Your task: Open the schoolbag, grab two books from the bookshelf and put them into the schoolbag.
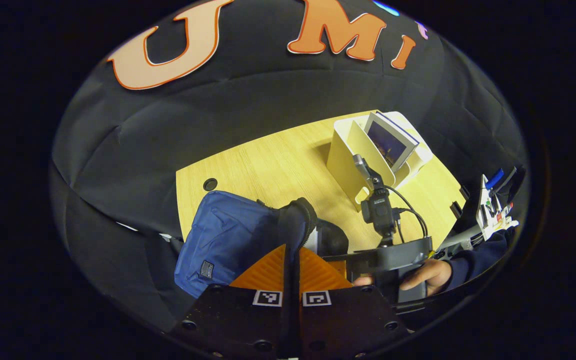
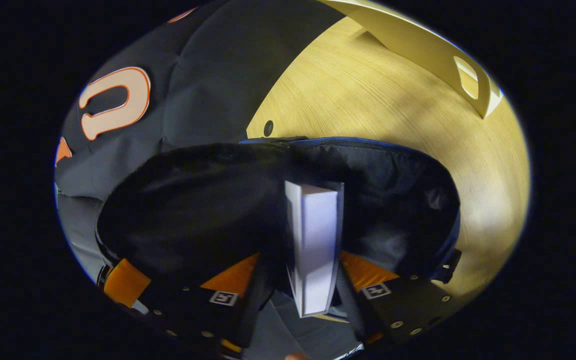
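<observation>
Our right gripper (image 2: 313, 280) clamps a book (image 2: 314, 250), edge-on above the bag's (image 2: 393, 175) open mouth; our left gripper (image 1: 290, 270) pinches the bag's rim (image 1: 295, 225) at 12 o'clock. We should lower the book straight, keeping the mouth wide. The shelf (image 1: 348, 160) stands at 2 o'clock, with another book (image 1: 390, 142).

Book (image 2: 314, 245) lower end behind jaws.
</observation>
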Tool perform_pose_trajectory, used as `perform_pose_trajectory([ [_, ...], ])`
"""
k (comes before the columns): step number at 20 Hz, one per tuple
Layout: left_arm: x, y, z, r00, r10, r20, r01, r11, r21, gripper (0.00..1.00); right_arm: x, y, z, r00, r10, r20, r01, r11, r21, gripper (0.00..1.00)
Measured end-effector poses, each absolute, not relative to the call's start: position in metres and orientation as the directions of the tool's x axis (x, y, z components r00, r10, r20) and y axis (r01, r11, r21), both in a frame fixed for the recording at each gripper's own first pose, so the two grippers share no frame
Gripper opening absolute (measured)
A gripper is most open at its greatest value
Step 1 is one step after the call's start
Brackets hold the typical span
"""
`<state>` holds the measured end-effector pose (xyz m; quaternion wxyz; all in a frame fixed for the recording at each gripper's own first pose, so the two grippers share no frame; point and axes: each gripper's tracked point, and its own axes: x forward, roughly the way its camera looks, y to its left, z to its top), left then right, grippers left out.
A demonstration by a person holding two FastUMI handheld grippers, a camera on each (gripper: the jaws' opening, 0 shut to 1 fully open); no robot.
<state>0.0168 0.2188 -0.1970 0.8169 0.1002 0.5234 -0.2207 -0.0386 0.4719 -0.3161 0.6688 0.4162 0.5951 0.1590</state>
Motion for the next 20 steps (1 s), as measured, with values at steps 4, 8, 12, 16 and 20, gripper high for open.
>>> perform_pose_trajectory([
  [4, 0.019, 0.224, -0.194, 0.373, -0.260, -0.891, 0.440, 0.895, -0.077, 0.01, -0.032, 0.427, -0.309, 0.265, 0.636, -0.725, 0.234, 0.687, 0.688, 0.96],
  [8, 0.016, 0.220, -0.199, 0.363, -0.262, -0.894, 0.449, 0.890, -0.079, 0.01, -0.023, 0.379, -0.301, 0.323, 0.546, -0.773, 0.189, 0.763, 0.618, 0.97],
  [12, 0.014, 0.217, -0.200, 0.366, -0.261, -0.894, 0.461, 0.885, -0.069, 0.01, -0.017, 0.317, -0.282, 0.374, 0.439, -0.817, 0.133, 0.847, 0.516, 0.97],
  [16, 0.014, 0.217, -0.201, 0.368, -0.264, -0.892, 0.460, 0.885, -0.072, 0.01, -0.005, 0.274, -0.259, 0.393, 0.360, -0.846, 0.052, 0.910, 0.411, 0.97],
  [20, 0.010, 0.217, -0.205, 0.368, -0.278, -0.887, 0.449, 0.889, -0.093, 0.00, 0.019, 0.231, -0.221, 0.445, 0.275, -0.852, -0.038, 0.957, 0.289, 0.97],
])
